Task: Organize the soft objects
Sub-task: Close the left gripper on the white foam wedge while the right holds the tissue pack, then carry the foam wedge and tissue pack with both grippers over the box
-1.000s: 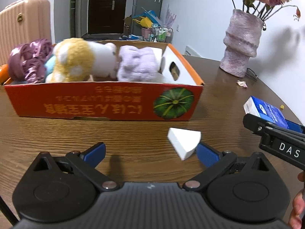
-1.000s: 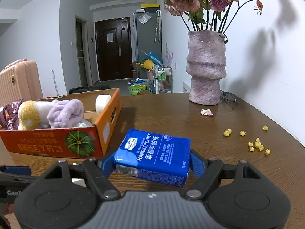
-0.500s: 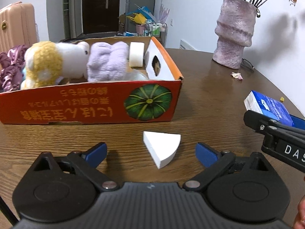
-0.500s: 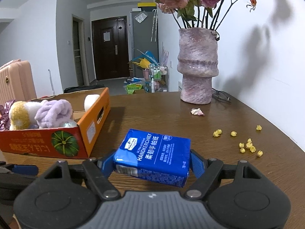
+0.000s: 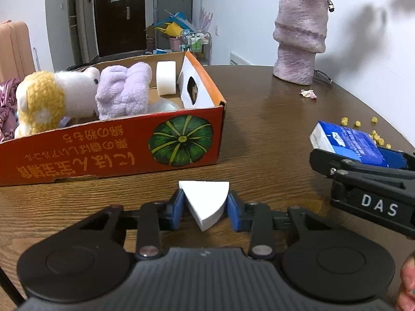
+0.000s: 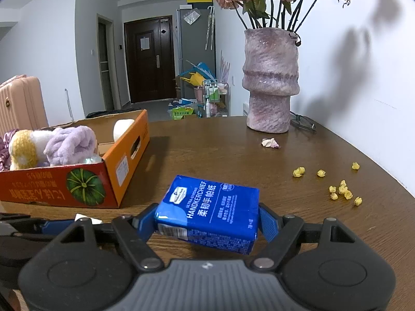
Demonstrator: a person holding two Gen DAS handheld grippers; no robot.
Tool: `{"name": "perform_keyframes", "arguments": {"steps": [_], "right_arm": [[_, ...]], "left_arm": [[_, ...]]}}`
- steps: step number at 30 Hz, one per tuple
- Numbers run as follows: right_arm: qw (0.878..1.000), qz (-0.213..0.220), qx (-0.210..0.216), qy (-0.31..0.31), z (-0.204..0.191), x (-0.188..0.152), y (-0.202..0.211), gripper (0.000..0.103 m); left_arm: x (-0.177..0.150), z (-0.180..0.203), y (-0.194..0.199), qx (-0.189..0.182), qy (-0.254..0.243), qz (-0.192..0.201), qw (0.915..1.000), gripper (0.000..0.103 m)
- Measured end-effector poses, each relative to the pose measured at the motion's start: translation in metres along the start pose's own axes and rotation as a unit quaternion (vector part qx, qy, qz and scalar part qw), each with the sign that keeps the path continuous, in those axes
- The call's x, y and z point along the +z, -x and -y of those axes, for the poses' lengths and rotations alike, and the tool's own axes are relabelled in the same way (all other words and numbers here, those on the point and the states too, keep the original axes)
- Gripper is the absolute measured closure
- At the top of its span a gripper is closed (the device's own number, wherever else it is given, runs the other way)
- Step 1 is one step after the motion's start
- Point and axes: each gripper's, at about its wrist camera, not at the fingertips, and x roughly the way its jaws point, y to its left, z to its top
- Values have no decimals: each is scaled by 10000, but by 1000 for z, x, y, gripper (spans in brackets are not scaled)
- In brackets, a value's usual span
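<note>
Left gripper (image 5: 205, 207) squeezes white wedge sponge (image 5: 205, 202) between fingers. Right gripper (image 6: 207, 219) squeezes blue tissue pack (image 6: 210, 210), near box (image 6: 114, 181).

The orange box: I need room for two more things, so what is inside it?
Inside the box: a yellow-white plush, a purple plush, a white roll and a purple bundle at the left edge. Its floor under them is hidden.
</note>
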Motion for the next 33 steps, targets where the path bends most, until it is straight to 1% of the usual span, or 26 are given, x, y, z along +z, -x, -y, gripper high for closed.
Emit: {"name": "perform_keyframes", "arguments": {"steps": [6, 12, 16, 22, 28, 33], "right_arm": [[10000, 16, -16, 81, -4, -1, -1, 25], [9995, 254, 8, 211, -11, -2, 7, 25], [9992, 367, 69, 172, -14, -2, 12, 25], [9985, 525, 90, 86, -20, -2, 19, 25], [9975, 696, 90, -30, -30, -1, 27, 25], [9968, 777, 157, -65, -46, 0, 31, 25]], "left_arm": [[1, -2, 3, -83, 34, 30, 10000, 70], [0, -3, 17, -50, -71, 311, 9995, 70], [-2, -9, 27, -25, -89, 456, 9989, 70], [-2, -26, 45, 50, -24, 714, 9974, 70], [-1, -49, 58, 78, 174, 842, 9963, 70], [0, -69, 72, 61, 320, 981, 9946, 70]]}}
